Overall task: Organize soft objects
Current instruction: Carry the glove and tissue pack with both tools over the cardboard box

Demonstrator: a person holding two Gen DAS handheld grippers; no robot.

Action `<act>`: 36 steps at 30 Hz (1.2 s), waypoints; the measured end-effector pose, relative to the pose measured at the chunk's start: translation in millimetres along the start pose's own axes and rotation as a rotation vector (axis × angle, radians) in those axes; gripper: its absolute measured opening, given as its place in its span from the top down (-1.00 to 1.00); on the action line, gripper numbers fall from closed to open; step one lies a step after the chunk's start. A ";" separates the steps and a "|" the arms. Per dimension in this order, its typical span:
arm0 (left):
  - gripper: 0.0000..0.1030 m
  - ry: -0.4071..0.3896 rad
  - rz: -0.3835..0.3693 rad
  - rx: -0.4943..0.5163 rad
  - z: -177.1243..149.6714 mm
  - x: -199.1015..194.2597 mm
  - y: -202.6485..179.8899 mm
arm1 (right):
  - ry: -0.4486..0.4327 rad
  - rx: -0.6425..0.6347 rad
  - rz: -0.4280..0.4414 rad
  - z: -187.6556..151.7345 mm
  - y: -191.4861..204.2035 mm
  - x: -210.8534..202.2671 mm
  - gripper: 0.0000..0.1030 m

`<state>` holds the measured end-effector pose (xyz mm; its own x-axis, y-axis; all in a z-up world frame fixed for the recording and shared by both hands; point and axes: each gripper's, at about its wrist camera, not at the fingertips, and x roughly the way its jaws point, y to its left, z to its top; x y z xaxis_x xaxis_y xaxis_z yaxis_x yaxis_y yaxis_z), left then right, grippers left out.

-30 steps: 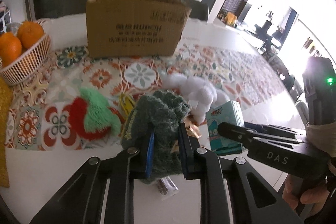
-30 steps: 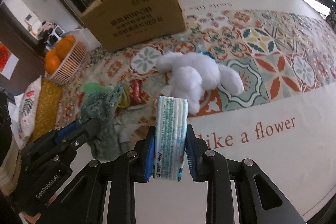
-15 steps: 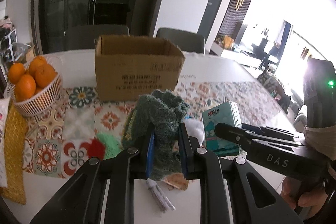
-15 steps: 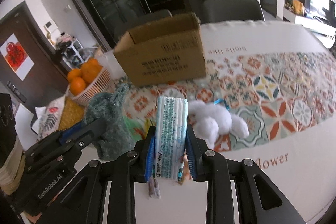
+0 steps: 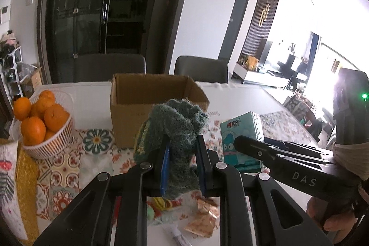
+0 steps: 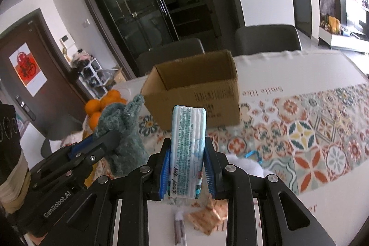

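My left gripper (image 5: 183, 165) is shut on a fuzzy dark-green cloth (image 5: 178, 128), held up above the table. My right gripper (image 6: 187, 167) is shut on a light-blue tissue pack (image 6: 188, 142) that stands upright between its blue pads. Each view shows the other tool: the tissue pack (image 5: 242, 137) at right in the left wrist view, the green cloth (image 6: 123, 130) at left in the right wrist view. An open cardboard box (image 5: 154, 105) (image 6: 196, 96) stands beyond both. A white plush toy (image 6: 244, 165) lies partly hidden under the right gripper.
A white basket of oranges (image 5: 41, 126) sits at the left on the patterned tablecloth (image 6: 311, 137). Small wrappers (image 5: 203, 220) and a red-green toy (image 5: 159, 206) lie below the grippers. Two dark chairs (image 5: 110, 67) stand behind the table. A hand (image 5: 332, 218) holds the right tool.
Both grippers have risen with their loads and tilted up, so the box's open top and the room behind now show. The toys on the table have slid down out of sight.
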<state>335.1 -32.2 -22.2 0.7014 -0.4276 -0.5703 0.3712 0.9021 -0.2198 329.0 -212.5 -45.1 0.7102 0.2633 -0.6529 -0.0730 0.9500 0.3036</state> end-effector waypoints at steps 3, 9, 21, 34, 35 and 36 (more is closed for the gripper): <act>0.59 -0.011 0.006 0.012 11.1 3.6 1.2 | -0.018 -0.002 0.016 13.7 1.8 2.4 0.46; 0.59 -0.024 0.006 0.027 37.8 15.7 5.4 | -0.047 -0.019 0.023 40.1 2.8 10.8 0.46; 0.59 -0.037 0.017 0.044 85.6 45.8 16.6 | -0.063 -0.039 0.051 101.2 1.2 37.1 0.46; 0.58 -0.018 0.036 0.059 126.1 85.6 28.8 | -0.032 -0.051 0.059 144.1 -3.7 74.7 0.46; 0.58 -0.013 0.038 0.060 126.6 89.1 31.3 | -0.027 -0.050 0.057 146.7 -4.8 79.2 0.46; 0.58 -0.007 0.041 0.060 129.1 92.7 31.9 | -0.019 -0.054 0.055 149.1 -5.4 84.7 0.46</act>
<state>490.4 -50.5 20.1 0.7212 -0.3908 -0.5719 0.3779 0.9139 -0.1481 493.9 -220.4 1.5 0.7171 0.3122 -0.6231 -0.1492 0.9421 0.3002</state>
